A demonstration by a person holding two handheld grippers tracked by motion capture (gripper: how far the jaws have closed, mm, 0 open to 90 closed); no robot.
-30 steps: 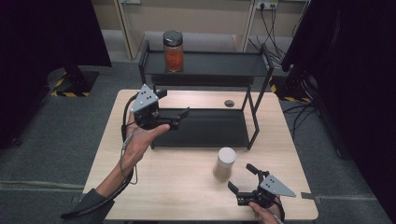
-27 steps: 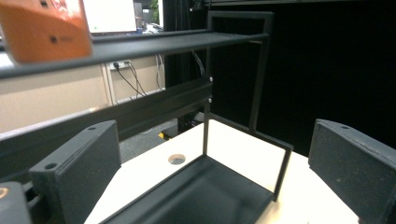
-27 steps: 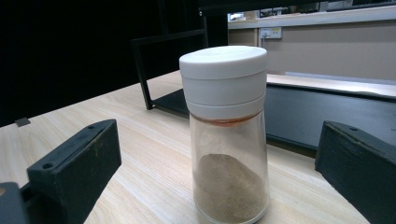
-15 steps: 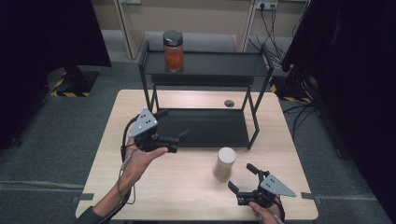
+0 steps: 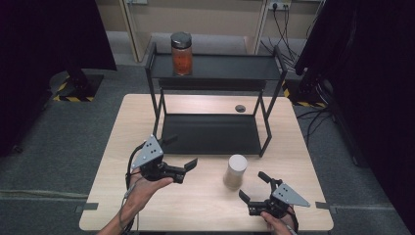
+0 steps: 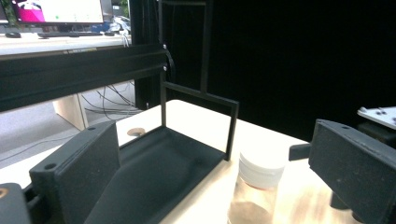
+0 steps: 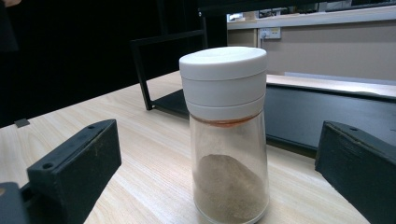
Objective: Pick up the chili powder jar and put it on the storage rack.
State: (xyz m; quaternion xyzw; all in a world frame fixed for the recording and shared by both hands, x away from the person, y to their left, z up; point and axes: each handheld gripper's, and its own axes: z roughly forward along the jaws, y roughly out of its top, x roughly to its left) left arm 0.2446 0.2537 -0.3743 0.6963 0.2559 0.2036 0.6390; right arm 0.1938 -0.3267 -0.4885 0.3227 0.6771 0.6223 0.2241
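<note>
Two-tier black rack (image 5: 215, 73) at worktop (image 5: 122, 142) rear, orange-filled jar (image 5: 181, 54) on top shelf; shaker (image 5: 235, 171) with white cap upright on worktop just before rack's front edge, between left gripper (image 5: 183, 169) and right gripper (image 5: 253, 192), nothing between; both jaws spread, empty

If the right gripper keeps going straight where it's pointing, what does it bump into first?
Most likely the shaker jar with the white lid. It stands upright on the table, straight ahead between the right gripper's open jaws, with nothing in between.
</note>
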